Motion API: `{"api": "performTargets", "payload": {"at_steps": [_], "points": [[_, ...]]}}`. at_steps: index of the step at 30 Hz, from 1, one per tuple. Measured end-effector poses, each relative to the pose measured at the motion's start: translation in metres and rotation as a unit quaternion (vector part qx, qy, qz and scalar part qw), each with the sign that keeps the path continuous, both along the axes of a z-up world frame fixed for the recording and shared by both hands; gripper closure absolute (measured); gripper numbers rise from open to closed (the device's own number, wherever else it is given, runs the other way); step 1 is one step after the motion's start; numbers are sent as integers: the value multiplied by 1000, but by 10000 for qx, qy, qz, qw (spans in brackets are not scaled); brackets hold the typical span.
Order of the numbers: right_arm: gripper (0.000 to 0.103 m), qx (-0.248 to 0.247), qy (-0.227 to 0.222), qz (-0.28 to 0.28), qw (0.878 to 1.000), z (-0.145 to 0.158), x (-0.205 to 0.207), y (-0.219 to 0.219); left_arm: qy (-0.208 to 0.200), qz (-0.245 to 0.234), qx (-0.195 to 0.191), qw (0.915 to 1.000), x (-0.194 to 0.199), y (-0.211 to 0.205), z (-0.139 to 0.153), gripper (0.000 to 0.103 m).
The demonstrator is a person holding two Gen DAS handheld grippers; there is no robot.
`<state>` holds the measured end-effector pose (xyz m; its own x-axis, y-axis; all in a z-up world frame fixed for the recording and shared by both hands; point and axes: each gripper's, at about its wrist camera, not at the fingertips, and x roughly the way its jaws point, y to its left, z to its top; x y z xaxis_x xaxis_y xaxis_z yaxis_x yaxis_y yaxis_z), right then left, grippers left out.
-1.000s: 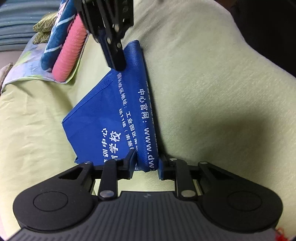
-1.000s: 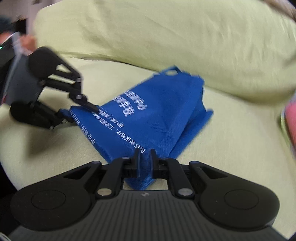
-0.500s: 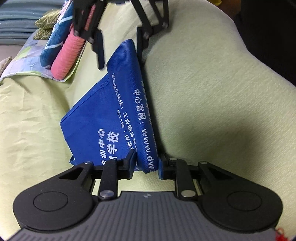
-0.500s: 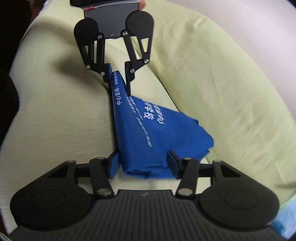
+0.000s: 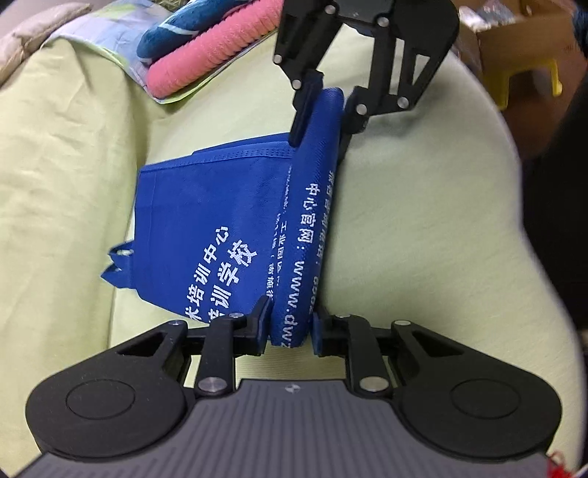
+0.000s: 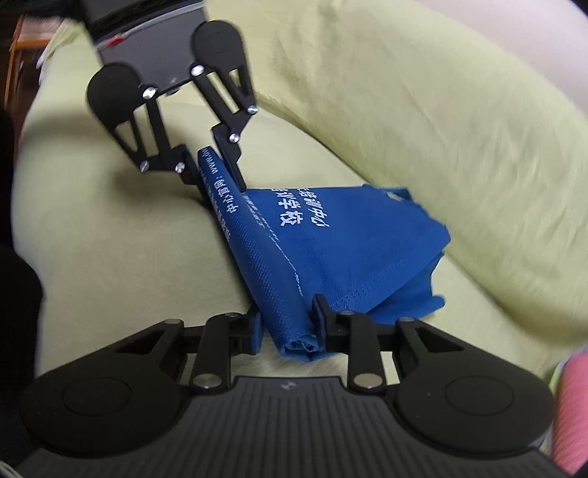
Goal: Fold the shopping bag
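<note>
A blue shopping bag (image 5: 220, 206) with white print lies on a pale green sofa seat (image 5: 422, 220). Its thick folded edge runs taut between my two grippers. My left gripper (image 5: 290, 331) is shut on the near end of that fold. My right gripper (image 5: 323, 110) clamps the far end. In the right wrist view, the bag (image 6: 330, 239) spreads out to the right, with my right gripper (image 6: 288, 323) shut on its bunched end. The left gripper (image 6: 215, 172) holds the other end. A handle loop (image 5: 117, 264) sticks out on the bag's left side.
A pink towel (image 5: 205, 62) and a blue patterned cloth (image 5: 176, 25) lie at the far left of the seat. The sofa backrest (image 6: 404, 92) rises behind the bag. A yellow stool (image 5: 525, 81) and a cardboard box (image 5: 514, 40) stand beyond the sofa.
My right gripper let go of the bag's corner, opened wide, then closed on the end of the folded edge. The left gripper kept its hold while the bag turned.
</note>
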<state>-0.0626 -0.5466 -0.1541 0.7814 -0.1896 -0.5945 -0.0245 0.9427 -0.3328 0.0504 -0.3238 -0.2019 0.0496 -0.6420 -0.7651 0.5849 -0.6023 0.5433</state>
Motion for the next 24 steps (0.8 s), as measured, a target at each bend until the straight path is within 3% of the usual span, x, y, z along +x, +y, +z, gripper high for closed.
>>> {"api": "performTargets", "payload": {"at_steps": [9, 13, 20, 24], "points": [[78, 1234, 393, -113, 9915, 14, -43, 7, 872, 242, 465, 9948, -28, 39, 15, 76], [78, 1776, 567, -163, 9823, 20, -62, 11, 978, 279, 600, 9930, -31, 39, 17, 76], [78, 3005, 687, -542, 9498, 21, -46, -28, 1132, 494, 758, 9894, -21, 34, 19, 76], [79, 3417, 648, -676, 9351, 16, -44, -42, 1112, 508, 819, 9891, -19, 27, 16, 76]]}}
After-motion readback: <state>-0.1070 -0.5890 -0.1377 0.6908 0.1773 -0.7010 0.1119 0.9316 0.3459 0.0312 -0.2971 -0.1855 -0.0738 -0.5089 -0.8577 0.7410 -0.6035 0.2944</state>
